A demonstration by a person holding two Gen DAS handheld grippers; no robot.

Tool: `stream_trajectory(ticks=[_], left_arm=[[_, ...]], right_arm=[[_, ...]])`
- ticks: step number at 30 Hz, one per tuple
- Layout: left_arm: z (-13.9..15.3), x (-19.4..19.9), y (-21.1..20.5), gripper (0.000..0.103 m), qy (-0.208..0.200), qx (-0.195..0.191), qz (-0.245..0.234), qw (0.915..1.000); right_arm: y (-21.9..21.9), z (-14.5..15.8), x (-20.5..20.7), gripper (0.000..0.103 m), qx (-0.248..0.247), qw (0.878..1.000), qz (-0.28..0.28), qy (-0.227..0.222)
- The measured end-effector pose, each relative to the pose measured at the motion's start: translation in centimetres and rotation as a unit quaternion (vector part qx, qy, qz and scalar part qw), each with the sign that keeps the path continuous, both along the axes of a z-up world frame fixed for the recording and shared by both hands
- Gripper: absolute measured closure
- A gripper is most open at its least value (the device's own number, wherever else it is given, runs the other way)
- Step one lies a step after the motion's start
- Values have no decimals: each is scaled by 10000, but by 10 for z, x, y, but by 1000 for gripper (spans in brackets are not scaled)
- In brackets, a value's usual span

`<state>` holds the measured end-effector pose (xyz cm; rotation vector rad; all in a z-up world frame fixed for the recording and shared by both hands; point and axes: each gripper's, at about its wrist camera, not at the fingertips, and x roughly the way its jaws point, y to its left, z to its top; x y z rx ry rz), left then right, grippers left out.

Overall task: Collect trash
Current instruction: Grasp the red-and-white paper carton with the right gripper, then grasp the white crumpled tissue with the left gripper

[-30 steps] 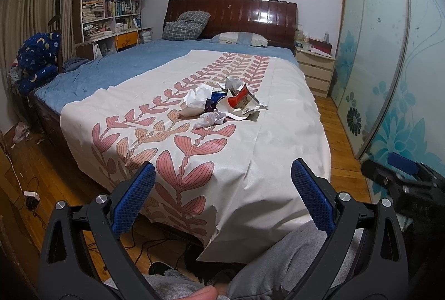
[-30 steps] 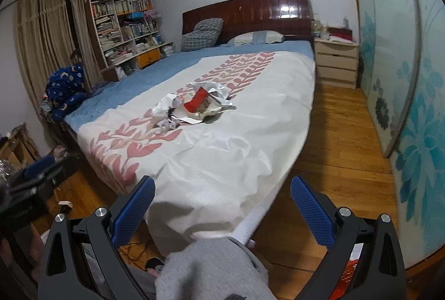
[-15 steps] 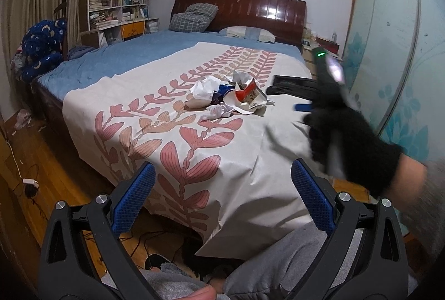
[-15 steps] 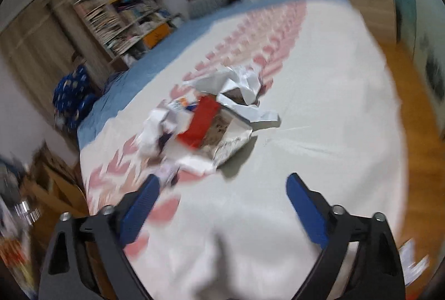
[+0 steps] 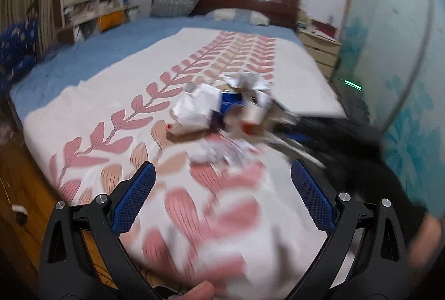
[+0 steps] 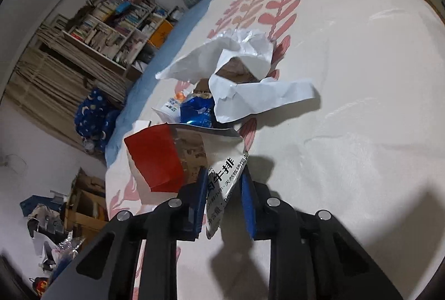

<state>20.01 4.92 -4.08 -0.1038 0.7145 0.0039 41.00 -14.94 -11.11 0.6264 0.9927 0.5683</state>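
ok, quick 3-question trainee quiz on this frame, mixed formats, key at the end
1. True or false: the left gripper holds a wrapper.
2. The right gripper closes on: A) white crumpled paper B) printed food package C) blue wrapper.
3. Fill in: the trash pile lies on the ___.

Key: 1 false, it is open and empty; 2 B; 3 bed.

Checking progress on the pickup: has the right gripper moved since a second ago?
Yes. The right gripper went forward from beyond the bed's foot to the trash pile, closing around the printed wrapper.
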Motion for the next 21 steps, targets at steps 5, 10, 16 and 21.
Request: stream_trajectory(ticks=[5, 10, 16, 21], left_arm=[[-24, 74, 44, 6, 221, -838, 585, 9945], [-46, 124, 45, 6, 360, -1033, 746, 9912], [-62, 163, 29, 6, 797, -719, 712, 9917], [-69, 161, 52, 7, 721, -1517, 881, 9819]], right_arm=[[-39, 16, -29, 82, 441, 9983, -303, -212], [-54, 17, -63, 86, 514, 9981, -232, -267], [-45, 2, -72, 86, -148, 9995, 2, -264], [-36, -3, -75, 79, -509, 9979, 205, -352]])
